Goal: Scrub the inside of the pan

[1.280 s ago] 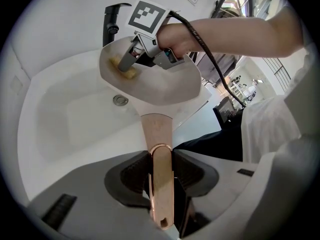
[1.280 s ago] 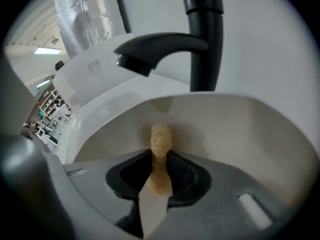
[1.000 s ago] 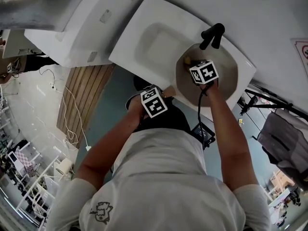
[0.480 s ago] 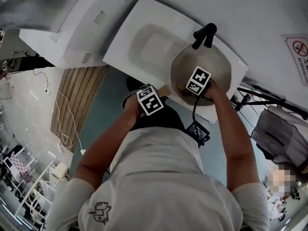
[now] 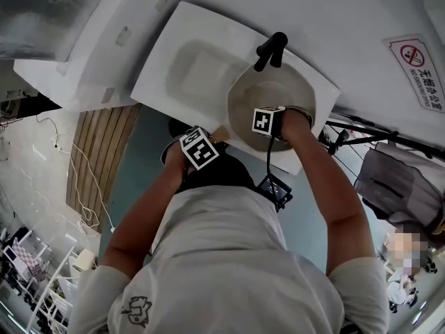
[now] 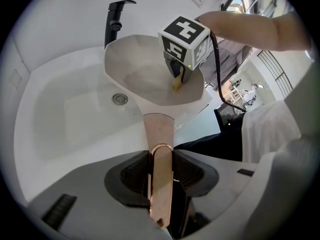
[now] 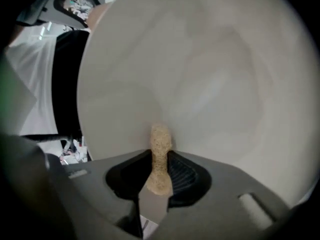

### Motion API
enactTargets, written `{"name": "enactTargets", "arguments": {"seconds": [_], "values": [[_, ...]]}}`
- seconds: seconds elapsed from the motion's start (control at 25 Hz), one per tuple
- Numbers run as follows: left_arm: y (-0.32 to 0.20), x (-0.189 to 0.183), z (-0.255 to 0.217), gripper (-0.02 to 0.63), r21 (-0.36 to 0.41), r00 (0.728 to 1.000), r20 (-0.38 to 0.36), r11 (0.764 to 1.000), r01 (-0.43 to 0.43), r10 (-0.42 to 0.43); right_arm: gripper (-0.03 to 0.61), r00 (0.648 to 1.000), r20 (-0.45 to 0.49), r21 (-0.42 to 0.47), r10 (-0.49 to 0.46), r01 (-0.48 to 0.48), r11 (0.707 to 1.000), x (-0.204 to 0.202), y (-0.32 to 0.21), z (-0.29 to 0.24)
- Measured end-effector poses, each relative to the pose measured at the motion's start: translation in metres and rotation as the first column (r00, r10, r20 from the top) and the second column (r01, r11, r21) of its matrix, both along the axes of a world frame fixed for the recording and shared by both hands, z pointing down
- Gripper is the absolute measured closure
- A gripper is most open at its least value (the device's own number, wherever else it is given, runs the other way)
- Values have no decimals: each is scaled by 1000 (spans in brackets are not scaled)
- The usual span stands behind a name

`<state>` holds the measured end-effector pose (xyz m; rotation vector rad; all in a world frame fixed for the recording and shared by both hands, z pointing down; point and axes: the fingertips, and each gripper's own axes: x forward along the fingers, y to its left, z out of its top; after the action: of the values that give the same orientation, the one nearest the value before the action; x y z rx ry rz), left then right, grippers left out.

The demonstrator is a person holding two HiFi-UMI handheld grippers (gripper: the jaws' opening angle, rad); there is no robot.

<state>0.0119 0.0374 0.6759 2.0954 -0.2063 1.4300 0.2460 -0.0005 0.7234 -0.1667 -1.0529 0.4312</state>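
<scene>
Right gripper view, jaws pinching sponge point(image 7: 159, 156) inside pan point(image 7: 215, 74), left gripper view, jaws clamping handle point(image 6: 159, 134)

White wall point(image 5: 361, 19) with a red-ringed prohibition sign point(image 5: 417, 72). Against it, a white sink point(image 5: 177, 75) with a black tap point(image 5: 271, 49). Below it, grey-blue floor point(image 5: 149, 165), a slatted wooden panel point(image 5: 97, 162) and white cables point(image 5: 66, 179) trailing over paler flooring.

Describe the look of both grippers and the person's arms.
Both the left gripper and right gripper have grey bodies with black ribbed pads. Each carries a white cube printed with black square markers; a black cable runs from the right one. The person wears a white short-sleeved T-shirt, arms bare below the sleeves.
</scene>
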Motion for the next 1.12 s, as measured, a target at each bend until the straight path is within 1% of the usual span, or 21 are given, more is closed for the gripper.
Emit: {"name": "enactTargets", "arguments": {"seconds": [0.08,0.16,0.24,0.28,0.4,0.52,0.56,0.64,0.72,0.8,0.84,0.88,0.96,1.04,1.12], "values": [[0,2,0,462,-5,1000,-8,1000,2,-2,479,999,-14,80,-29,30,996,12,-18,11],[0,4,0,462,-12,1000,-17,1000,4,-4,476,999,-26,159,-23,27,987,19,-35,13],[0,5,-1,468,-14,1000,-19,1000,1,-1,476,999,-45,256,-22,33,966,27,-57,12],[0,6,-1,471,-12,1000,-19,1000,0,0,476,998,-57,311,-29,46,949,31,-70,10],[-3,7,-2,476,-4,1000,-16,1000,-8,8,474,997,-62,456,-54,76,886,36,-108,6],[-3,8,1,476,-19,1000,-19,1000,-8,8,472,999,-2,544,-38,33,838,32,-132,2],[-3,8,2,477,-24,1000,-19,1000,-10,9,472,999,19,580,-40,22,814,28,-141,-1],[-4,7,2,477,-28,1000,-19,1000,-14,13,472,996,62,662,-62,5,750,18,-161,-9],[-3,7,3,477,-33,1000,-19,999,-16,15,472,990,114,725,-85,-24,688,5,-178,-16],[-2,6,3,477,-37,1000,-19,999,-18,17,474,979,178,761,-103,-71,645,-12,-187,-18],[-2,6,3,477,-38,1000,-20,999,-19,18,476,970,216,767,-110,-99,634,-23,-190,-17],[-3,6,2,477,-36,1000,-21,999,-19,19,476,960,253,767,-117,-126,630,-33,-190,-16],[-2,7,2,477,-29,1000,-26,999,-16,15,477,943,304,758,-134,-155,634,-54,-188,-12],[-2,7,2,477,-26,1000,-28,1000,-9,8,479,926,348,741,-148,-175,649,-76,-181,-8],[-2,6,2,477,-28,1000,-29,1000,-4,4,479,904,398,709,-158,-194,678,-99,-169,-6]]}}
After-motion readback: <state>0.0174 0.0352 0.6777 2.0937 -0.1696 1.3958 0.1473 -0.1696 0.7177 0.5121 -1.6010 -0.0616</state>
